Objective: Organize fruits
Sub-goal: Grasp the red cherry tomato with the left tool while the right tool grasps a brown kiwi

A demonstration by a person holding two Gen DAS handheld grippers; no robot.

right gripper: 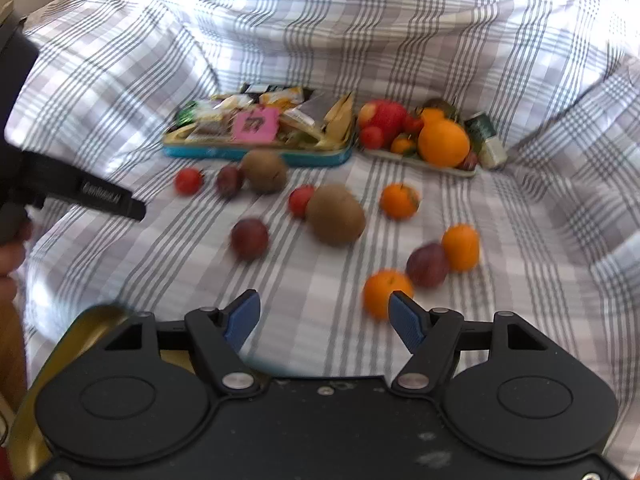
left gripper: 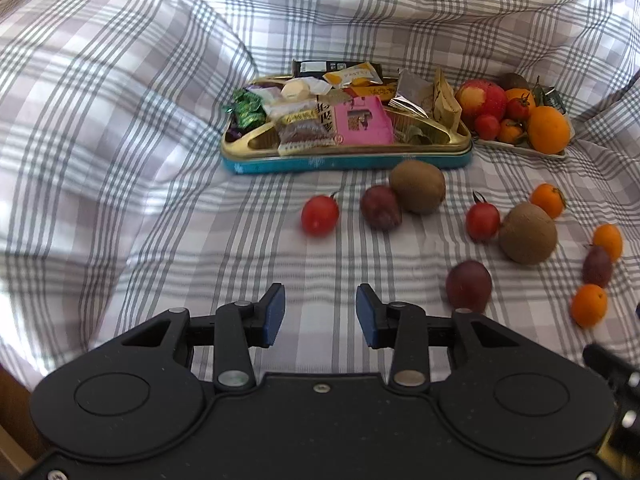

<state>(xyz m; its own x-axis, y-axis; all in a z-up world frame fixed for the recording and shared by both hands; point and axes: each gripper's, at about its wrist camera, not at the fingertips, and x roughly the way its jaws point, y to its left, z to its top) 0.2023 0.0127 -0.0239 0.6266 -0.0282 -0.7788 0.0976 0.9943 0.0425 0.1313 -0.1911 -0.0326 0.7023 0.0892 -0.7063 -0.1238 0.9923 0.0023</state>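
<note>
Loose fruit lies on a checked cloth (left gripper: 120,140): two kiwis (left gripper: 417,187) (left gripper: 527,233), cherry tomatoes (left gripper: 319,215) (left gripper: 482,220), dark plums (left gripper: 380,207) (left gripper: 468,285) and small oranges (left gripper: 588,305). A white tray (left gripper: 520,148) at the back right holds an apple (left gripper: 480,100), an orange (left gripper: 548,130) and tomatoes. My left gripper (left gripper: 320,310) is open and empty, short of the plum. My right gripper (right gripper: 324,318) is open and empty, with a small orange (right gripper: 384,292) just beyond its right finger. The right wrist view is blurred.
A teal tin (left gripper: 344,162) full of wrapped snacks stands at the back centre. A gold tin lid (right gripper: 68,340) lies under my right gripper's left side. The left gripper body (right gripper: 80,196) shows at the left. The cloth rises in folds all around.
</note>
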